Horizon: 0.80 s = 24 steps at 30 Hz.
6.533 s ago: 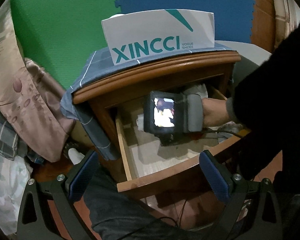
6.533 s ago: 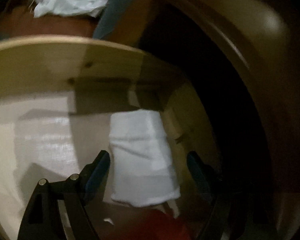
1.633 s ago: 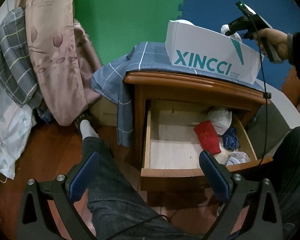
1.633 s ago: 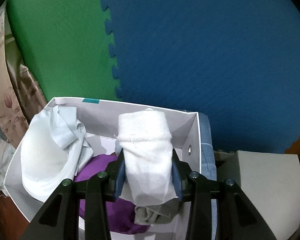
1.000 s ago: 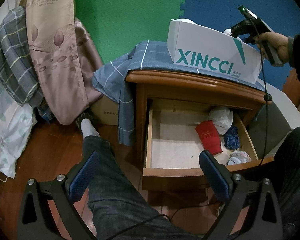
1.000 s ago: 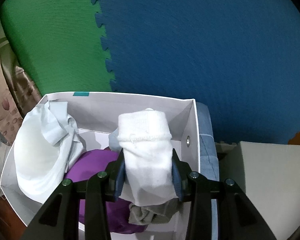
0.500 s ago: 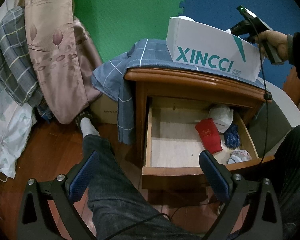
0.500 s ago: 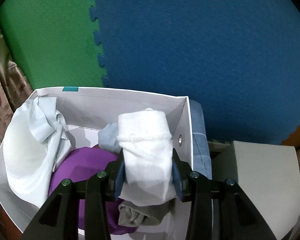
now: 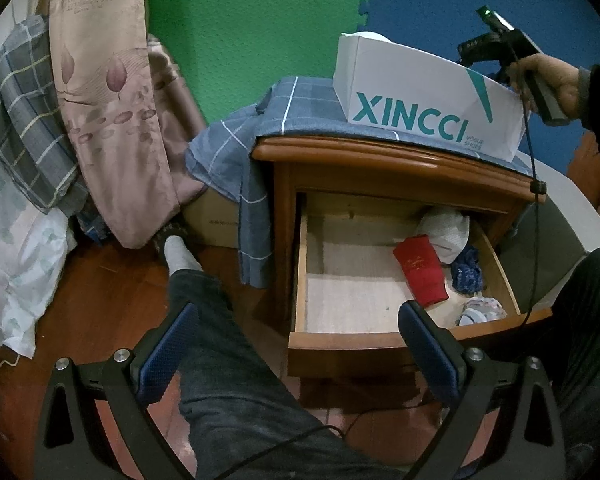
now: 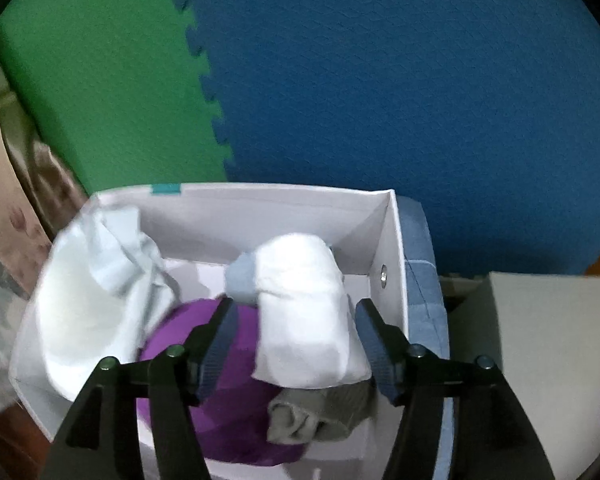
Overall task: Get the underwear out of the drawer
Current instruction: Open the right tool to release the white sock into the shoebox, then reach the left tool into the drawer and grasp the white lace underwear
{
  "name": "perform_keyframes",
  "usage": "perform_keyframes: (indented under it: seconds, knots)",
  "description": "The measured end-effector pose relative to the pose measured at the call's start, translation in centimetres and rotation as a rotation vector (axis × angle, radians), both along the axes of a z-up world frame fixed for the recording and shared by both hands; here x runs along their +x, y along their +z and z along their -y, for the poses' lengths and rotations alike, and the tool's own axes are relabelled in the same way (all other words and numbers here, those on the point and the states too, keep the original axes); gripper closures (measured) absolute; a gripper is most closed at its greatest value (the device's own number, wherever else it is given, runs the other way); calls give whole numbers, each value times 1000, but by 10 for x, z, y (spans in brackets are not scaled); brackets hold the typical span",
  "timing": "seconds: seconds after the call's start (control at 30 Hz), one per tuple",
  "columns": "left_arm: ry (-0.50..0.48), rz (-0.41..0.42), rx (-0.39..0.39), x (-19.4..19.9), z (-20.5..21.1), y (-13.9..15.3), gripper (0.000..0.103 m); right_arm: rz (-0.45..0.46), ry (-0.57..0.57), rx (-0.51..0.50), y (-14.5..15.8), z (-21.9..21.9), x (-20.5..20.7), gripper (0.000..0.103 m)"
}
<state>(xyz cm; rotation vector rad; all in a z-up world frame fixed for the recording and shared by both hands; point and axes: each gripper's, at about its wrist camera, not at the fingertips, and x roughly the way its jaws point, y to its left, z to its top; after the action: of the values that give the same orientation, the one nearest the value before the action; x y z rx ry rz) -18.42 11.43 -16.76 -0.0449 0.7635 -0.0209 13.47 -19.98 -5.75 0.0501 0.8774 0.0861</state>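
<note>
The nightstand drawer [image 9: 340, 342] stands pulled out. At its right side lie a red garment [image 9: 420, 276], a white one [image 9: 446, 232], a dark blue one [image 9: 466, 272] and a patterned one [image 9: 480, 308]. My left gripper [image 9: 296, 316] hangs open and empty in front of the drawer. My right gripper [image 10: 295, 312] is over the white XINCCI box [image 10: 392, 248] on the nightstand top. Its jaws are opening, and the folded white underwear [image 10: 304, 312] sits loose between them, tilting onto a purple garment [image 10: 220, 400] and a grey one [image 10: 320, 416].
A blue checked cloth [image 9: 260, 140] drapes over the nightstand's top and left side. The person's leg [image 9: 228, 340] lies left of the drawer. Curtain and bedding [image 9: 100, 100] fill the left. A pale cloth [image 10: 92, 288] fills the box's left end. A grey block [image 10: 540, 340] stands right of it.
The right jaws have spread away from the white underwear, which has slumped and tilted down into the box. The left gripper has stayed where it was.
</note>
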Motion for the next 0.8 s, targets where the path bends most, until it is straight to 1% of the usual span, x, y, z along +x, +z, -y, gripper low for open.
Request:
perform_keyframes:
  seconds: [0.1,0.17,0.23,0.3,0.33,0.37,0.4,0.47,0.57,0.6,0.67,0.73,0.8]
  knots:
    - [-16,9,16,-4,4,3,4,147,8,100,34,15,-32,38]
    - [-39,1,29,-2,11,4,4,216,28,141,49,27,-56,29]
    - [-80,-6,44,1,23,4,4,276,21,130,57,42,-84,24]
    - [-131,-13,70,2,37,3,4,334,-3,93,57,56,-109,24]
    - [-151,-17,80,5,44,3,4,360,-22,69,53,64,-123,24]
    - [-190,-22,96,6,55,2,4,381,-41,45,48,72,-137,24]
    - [-217,-26,104,8,62,2,4,395,-66,24,39,84,-152,24]
    - [-281,-34,115,16,80,3,4,377,-106,38,20,106,-169,23]
    - [-392,-55,96,33,108,3,4,340,-139,76,-9,132,-188,23]
    - [-452,-80,93,43,123,2,4,333,-142,74,-16,136,-193,23]
    - [-514,-108,92,59,142,1,4,328,-143,52,-32,143,-203,23]
    - [-559,-114,88,78,165,1,4,338,-128,31,-43,147,-212,23]
    - [-616,-167,71,101,192,-6,4,350,-110,12,-52,144,-220,23]
